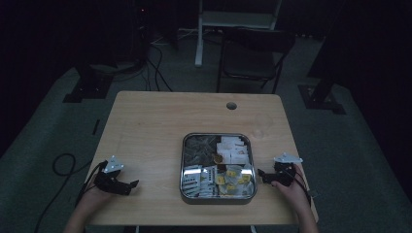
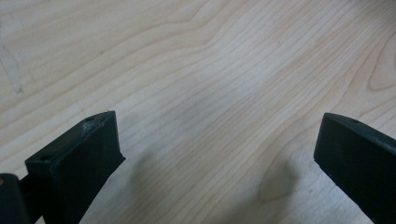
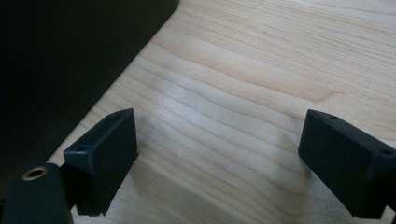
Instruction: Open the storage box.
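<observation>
Pale wood surface (image 1: pixel 155 126), dim room. Metal tray (image 1: pixel 183 165) at centre front, divided; clear packets rear left, white sachets (image 1: pixel 232 150) rear right, yellow-printed sachets (image 1: pixel 233 179) front right, grey packets front left. Right gripper (image 1: pixel 262 175) just beside tray's right edge, resting on the wood, jaws spread wide, nothing between. Left gripper (image 1: pixel 132 185) well left of tray, likewise spread wide and empty, over bare wood. Folding chair (image 1: pixel 252 53) beyond far edge.

The high view is dim, the room black beyond the table (image 1: pixel 160 121). Both gripper views are bright and sharp, with soft jaw shadows.
</observation>
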The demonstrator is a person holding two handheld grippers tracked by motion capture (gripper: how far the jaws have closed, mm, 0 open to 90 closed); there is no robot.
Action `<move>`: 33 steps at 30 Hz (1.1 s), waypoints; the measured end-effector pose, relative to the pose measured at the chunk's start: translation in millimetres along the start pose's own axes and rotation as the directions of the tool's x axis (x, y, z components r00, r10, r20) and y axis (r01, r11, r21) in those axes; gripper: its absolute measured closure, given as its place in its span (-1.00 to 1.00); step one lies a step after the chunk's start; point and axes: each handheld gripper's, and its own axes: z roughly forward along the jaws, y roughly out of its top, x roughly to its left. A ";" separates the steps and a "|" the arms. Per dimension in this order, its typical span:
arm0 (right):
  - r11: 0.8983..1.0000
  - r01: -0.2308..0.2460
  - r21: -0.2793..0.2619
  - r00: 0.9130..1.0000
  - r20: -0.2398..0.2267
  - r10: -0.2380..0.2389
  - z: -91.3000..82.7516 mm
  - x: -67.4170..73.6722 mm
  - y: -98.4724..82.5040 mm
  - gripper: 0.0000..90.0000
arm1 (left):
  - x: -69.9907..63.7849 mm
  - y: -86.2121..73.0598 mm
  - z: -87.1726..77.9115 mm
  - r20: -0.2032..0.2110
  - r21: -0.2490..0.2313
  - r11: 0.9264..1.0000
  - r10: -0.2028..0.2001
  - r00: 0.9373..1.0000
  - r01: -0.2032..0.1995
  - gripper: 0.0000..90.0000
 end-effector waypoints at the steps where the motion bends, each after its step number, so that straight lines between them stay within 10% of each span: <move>1: 1.000 0.000 0.000 1.000 0.000 0.000 0.0 0.0 0.0 -0.75 | -0.8 1.3 0.1 -0.001 -0.002 1.000 0.005 1.000 -0.005 -0.98; 18: 1.000 0.000 -0.001 1.000 0.000 0.000 0.1 -0.1 0.0 -0.75 | -13.2 33.0 -10.4 0.031 -0.078 0.995 0.069 0.997 -0.067 -0.98; 33: 1.000 0.000 -0.001 1.000 0.000 0.000 0.1 -0.1 0.0 -0.75 | -35.5 65.4 -7.7 0.099 -0.130 0.980 0.167 0.981 -0.153 -0.98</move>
